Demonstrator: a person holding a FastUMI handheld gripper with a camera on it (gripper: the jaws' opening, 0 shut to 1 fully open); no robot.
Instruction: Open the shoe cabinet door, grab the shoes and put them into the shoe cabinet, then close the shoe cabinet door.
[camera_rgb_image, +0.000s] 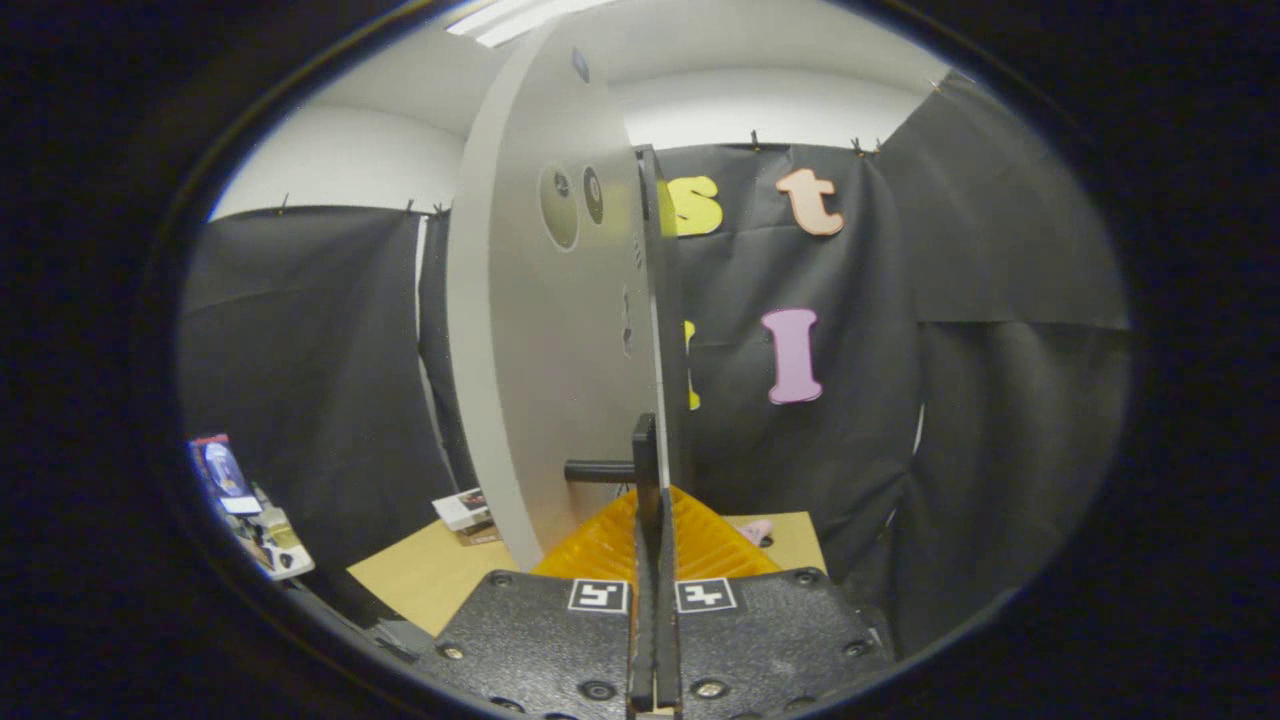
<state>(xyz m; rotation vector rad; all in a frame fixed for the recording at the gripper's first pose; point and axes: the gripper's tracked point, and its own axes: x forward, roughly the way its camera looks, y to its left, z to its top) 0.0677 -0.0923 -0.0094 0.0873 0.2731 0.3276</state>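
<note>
Your gripper is closed: its two fingers lie pressed flat against each other, with no gap showing between them and nothing visibly caught there. Their tips reach up to the level of the dark bar handle that sticks out sideways from the cabinet door, and from this angle you cannot tell whether the tips actually touch the handle or the door's edge.

The shoe cabinet door stands open, directly ahead of your fingers and turned almost edge-on to you. You see its pale inner face curving away to the left, with two round hinge cups set in it near the top, and its thin dark edge rising straight above the fingertips.

Low down, just past the fingers on the right side of the door's edge, a small pink item sits on the tan table near its far edge; it may be one of the shoes, but it is too small and too hidden to say for sure.

On the left part of the table, close to the back edge and next to the foot of the door, lies a small white box. Farther left, off the table, a cluttered tray or shelf holds assorted small items.
</note>
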